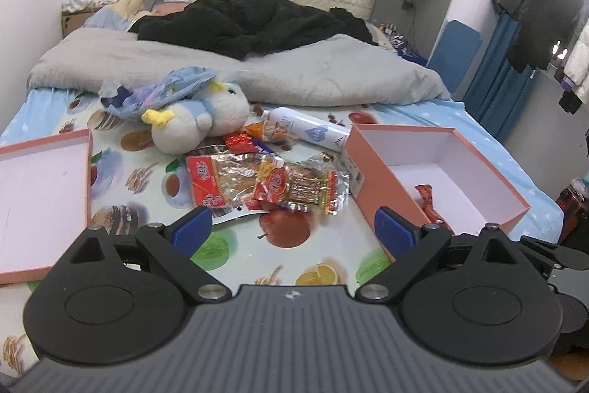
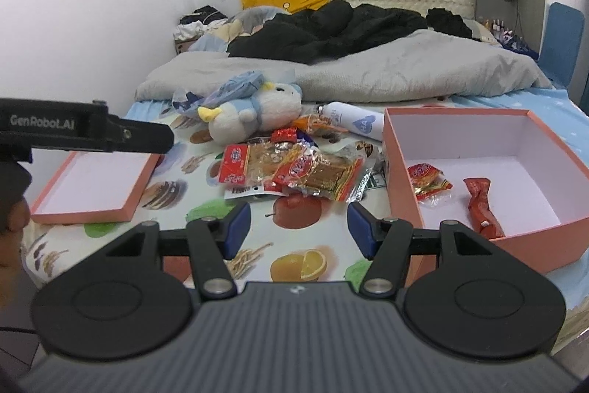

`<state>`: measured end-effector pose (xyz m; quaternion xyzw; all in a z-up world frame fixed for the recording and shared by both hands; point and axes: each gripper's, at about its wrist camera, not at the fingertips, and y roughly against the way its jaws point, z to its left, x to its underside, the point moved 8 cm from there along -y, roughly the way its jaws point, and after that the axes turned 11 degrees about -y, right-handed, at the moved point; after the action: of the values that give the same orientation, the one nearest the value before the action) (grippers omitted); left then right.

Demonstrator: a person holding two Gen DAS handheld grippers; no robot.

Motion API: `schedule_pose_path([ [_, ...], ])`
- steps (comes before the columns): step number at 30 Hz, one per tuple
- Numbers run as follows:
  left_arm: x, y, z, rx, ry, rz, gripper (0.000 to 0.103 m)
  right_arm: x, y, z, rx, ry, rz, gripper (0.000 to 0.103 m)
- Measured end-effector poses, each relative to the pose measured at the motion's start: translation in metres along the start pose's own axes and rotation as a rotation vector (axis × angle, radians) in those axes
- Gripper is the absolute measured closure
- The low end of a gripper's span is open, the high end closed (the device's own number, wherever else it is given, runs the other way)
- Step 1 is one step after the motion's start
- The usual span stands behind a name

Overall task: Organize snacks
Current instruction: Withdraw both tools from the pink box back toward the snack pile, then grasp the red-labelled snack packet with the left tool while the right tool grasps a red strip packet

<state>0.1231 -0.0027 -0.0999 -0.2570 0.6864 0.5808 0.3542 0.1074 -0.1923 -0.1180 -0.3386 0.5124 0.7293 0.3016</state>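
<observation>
Both grippers, left gripper [image 1: 292, 232] and right gripper [image 2: 298, 229], hover released over the bed [image 2: 294, 264]; pink box [image 2: 478, 245] holds a red sausage stick [image 2: 482, 205] and candy packet [image 2: 429, 181].

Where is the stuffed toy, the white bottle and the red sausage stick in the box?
stuffed toy [image 2: 254, 120], right wrist view, on its white furry body.
white bottle [image 2: 355, 125], right wrist view, on the middle of its side.
red sausage stick [image 2: 480, 205], right wrist view, on the middle of its wrapper.

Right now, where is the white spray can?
The white spray can lies on the bed, between the plush toy and the pink box, behind the snack pile.
</observation>
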Motion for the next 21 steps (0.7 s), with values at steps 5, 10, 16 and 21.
schedule_pose_path([
  [5,0.001,-0.017,0.009,-0.004,0.014,0.024,0.006,0.000,-0.012,0.000,0.009,0.022,0.001,0.040],
  [10,0.002,-0.039,0.019,0.000,0.030,0.053,0.006,-0.004,-0.028,-0.002,0.003,-0.012,0.012,0.028],
  [16,0.003,-0.073,0.037,-0.006,0.036,0.095,0.006,-0.008,-0.056,-0.002,0.030,-0.015,0.040,0.014],
  [21,0.008,-0.105,0.065,-0.037,0.062,0.127,0.006,-0.009,-0.087,-0.005,0.042,-0.070,0.073,0.012],
])
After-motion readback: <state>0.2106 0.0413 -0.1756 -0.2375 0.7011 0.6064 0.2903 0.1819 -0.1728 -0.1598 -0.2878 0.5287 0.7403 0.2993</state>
